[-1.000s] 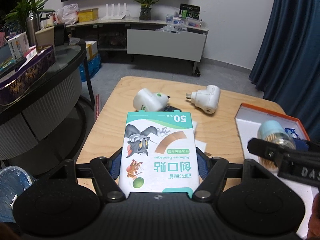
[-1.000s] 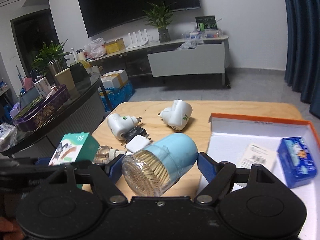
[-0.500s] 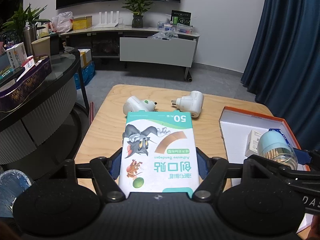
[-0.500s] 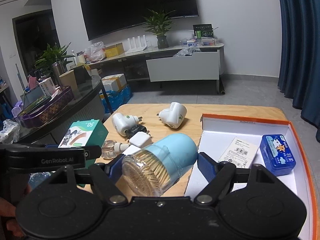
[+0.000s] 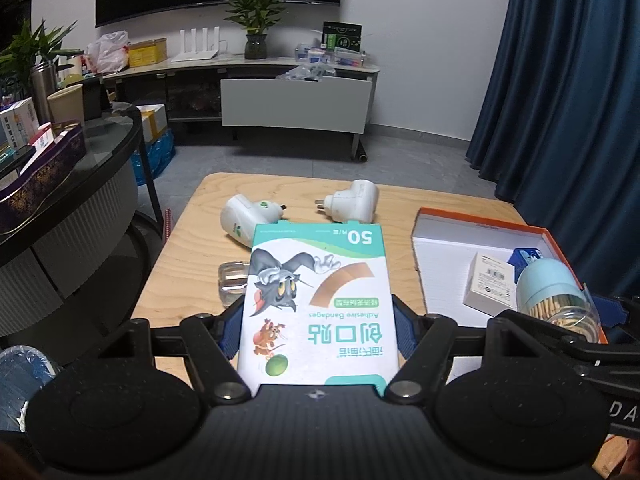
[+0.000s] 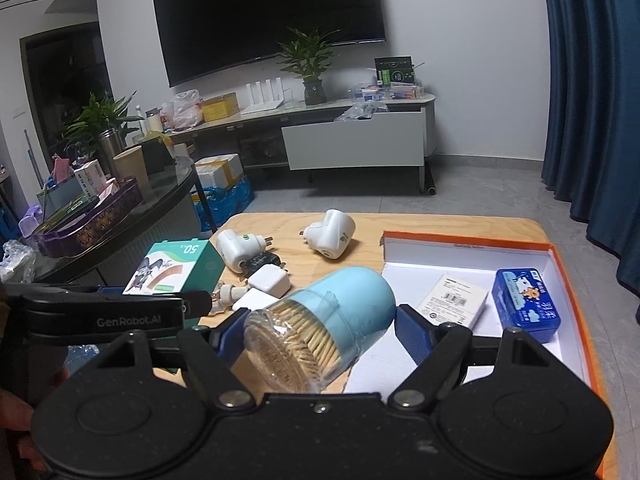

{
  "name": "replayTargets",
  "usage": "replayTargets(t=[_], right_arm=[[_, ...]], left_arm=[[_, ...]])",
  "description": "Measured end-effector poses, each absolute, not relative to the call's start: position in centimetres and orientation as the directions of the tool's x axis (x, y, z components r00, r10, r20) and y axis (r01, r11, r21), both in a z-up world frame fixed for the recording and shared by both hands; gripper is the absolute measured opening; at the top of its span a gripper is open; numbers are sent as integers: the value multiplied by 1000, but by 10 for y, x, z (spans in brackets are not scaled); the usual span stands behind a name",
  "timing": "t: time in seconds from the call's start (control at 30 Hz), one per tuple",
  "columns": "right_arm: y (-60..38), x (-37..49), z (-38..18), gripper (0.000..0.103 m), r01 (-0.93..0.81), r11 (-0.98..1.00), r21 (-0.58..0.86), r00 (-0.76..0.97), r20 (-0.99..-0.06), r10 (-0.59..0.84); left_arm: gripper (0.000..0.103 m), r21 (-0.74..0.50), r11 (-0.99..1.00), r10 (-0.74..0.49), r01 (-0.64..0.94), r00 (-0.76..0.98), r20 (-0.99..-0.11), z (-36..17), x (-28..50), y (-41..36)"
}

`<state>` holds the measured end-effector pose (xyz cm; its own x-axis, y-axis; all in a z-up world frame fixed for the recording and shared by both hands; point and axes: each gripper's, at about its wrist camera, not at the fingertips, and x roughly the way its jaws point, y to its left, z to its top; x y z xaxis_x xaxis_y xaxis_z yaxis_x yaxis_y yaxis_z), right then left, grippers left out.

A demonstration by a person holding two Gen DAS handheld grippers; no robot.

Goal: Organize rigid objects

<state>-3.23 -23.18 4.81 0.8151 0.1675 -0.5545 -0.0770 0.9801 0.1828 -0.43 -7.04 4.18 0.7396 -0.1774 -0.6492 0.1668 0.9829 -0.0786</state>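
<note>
My left gripper (image 5: 318, 322) is shut on a teal and white adhesive bandage box (image 5: 318, 300), held above the wooden table's near left part; the box also shows in the right wrist view (image 6: 172, 266). My right gripper (image 6: 320, 330) is shut on a light blue toothpick jar (image 6: 320, 322) with a clear end, held over the near left edge of the orange-rimmed white tray (image 6: 568, 264). The jar shows in the left wrist view (image 5: 554, 290). In the tray lie a blue box (image 6: 526, 300) and a white card box (image 6: 454, 300).
Two white plug-in devices (image 5: 250, 218) (image 5: 354, 202) lie on the wooden table (image 5: 192, 240) at the back. A small glass bottle (image 5: 232, 278), white adapters (image 6: 268, 282) and a black part lie at the left. A round glass table (image 5: 80, 168) stands left.
Both grippers have pulled back and risen, so more of the table and tray shows. The jar has moved right toward the tray. Both grips are unchanged.
</note>
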Motion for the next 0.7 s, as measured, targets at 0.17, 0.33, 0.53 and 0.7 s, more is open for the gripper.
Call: replayTargets(t=[0.17,0.33,0.53,0.7], right_arm=[[-239,-38,49,93,-58,982,180,820,-552,150],[-247,-43,49,93,-33,983,182,823,-553,131],[-256,-49,51,93,-10,985,175,828,-550,106],[-262,-53,52,93,6,984,177,832,-546,93]], left_arm=[[71,-79,980,-191,185,736,-649,42,-7,-77],[71,-76,977,-202,201,734,-648,43,-9,-83],[71,-76,972,-217,222,728,-650,42,-11,-92],[71,-74,968,-230,241,725,-650,43,-12,-101]])
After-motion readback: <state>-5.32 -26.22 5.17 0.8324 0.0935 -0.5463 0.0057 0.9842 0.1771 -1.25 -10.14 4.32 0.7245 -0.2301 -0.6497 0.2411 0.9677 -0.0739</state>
